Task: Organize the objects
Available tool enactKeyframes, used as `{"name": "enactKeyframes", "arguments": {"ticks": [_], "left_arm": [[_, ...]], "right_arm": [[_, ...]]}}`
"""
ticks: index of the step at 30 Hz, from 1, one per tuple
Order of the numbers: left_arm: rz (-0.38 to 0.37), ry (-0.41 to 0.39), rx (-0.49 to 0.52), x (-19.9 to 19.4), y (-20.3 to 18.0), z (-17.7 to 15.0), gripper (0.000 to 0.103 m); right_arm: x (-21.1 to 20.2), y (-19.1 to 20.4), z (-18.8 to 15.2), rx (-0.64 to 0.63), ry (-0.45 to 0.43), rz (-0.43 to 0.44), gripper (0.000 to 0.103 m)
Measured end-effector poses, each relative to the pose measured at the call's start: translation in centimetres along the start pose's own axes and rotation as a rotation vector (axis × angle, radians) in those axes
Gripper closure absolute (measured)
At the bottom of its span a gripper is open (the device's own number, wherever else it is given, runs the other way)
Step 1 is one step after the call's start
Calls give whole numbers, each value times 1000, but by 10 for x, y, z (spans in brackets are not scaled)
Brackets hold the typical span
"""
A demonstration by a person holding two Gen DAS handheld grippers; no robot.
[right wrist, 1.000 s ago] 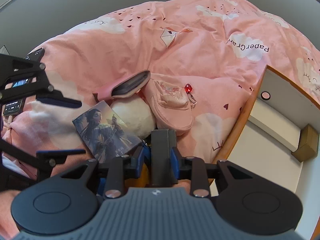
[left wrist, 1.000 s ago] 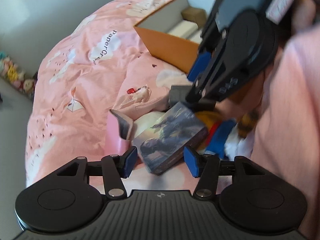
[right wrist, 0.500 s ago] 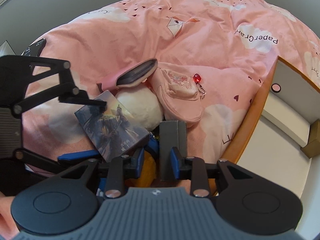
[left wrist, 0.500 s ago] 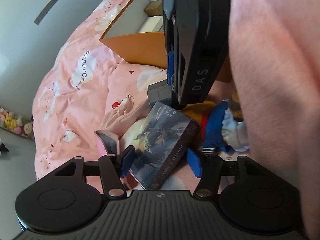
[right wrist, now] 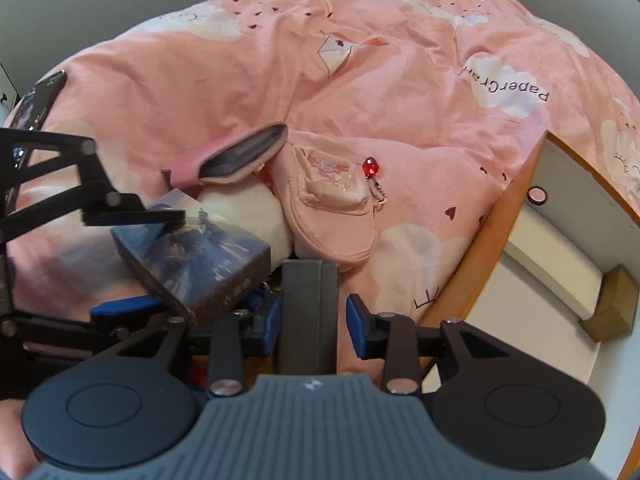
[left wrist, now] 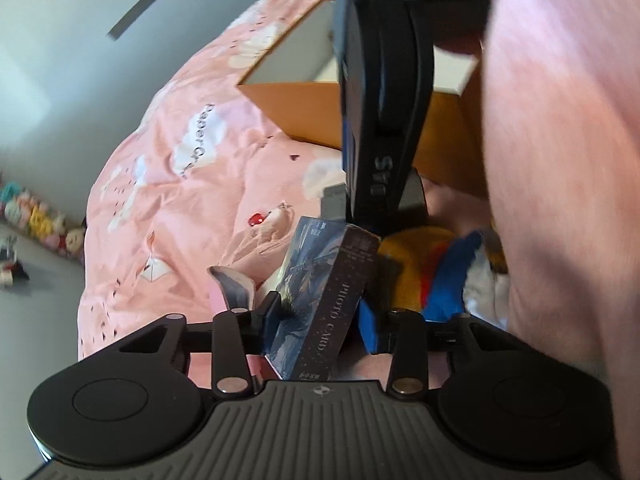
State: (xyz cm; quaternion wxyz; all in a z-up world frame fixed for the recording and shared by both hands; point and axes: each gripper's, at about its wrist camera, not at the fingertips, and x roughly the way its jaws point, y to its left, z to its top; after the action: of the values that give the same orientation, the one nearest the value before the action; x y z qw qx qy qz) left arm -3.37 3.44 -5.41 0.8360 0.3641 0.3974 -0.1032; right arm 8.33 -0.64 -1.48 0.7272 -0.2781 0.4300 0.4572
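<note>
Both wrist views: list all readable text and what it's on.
"PHOTO CARD": spine of the card box.
"PaperCra", cut off by a fold: white cloud on the pink duvet.
"DAS", seen upside down: side of the right gripper.
Small print at the box's ends: too blurred to read.

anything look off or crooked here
Yes. The dark illustrated photo card box is tipped up on edge at a slant between the left gripper fingers, which have just been closing. It leans over the yellow and blue plush toy rather than lying flat.
</note>
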Motion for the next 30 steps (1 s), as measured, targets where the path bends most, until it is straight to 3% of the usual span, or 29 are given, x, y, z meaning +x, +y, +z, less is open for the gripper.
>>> {"name": "enactKeyframes", "arguments": {"ticks": [4, 9, 15, 17, 20, 27, 29, 30], "left_arm": [[19, 12, -166, -1, 16, 6, 71], [28, 26, -283, 0, 29, 9, 75], [29, 26, -346, -4, 34, 9, 75], [28, 25, -353, -5, 35, 8, 75], [28, 25, -354, -5, 35, 8, 75], [5, 25, -424, -3, 45, 7, 77], [2, 25, -441, -3, 46, 7, 77], [2, 24, -444, -3, 46, 7, 77]], "right_arm": [[6, -2, 7, -4, 9, -4, 55], [11, 2, 10, -30, 23, -31, 54], [17, 2, 14, -57, 28, -97, 55], [20, 3, 15, -80, 36, -103, 51], [25, 7, 17, -130, 56, -112, 38], [30, 7, 22, -166, 108, -93, 39], [29, 8, 21, -170, 117, -88, 44], [29, 8, 20, -171, 119, -91, 52]]}}
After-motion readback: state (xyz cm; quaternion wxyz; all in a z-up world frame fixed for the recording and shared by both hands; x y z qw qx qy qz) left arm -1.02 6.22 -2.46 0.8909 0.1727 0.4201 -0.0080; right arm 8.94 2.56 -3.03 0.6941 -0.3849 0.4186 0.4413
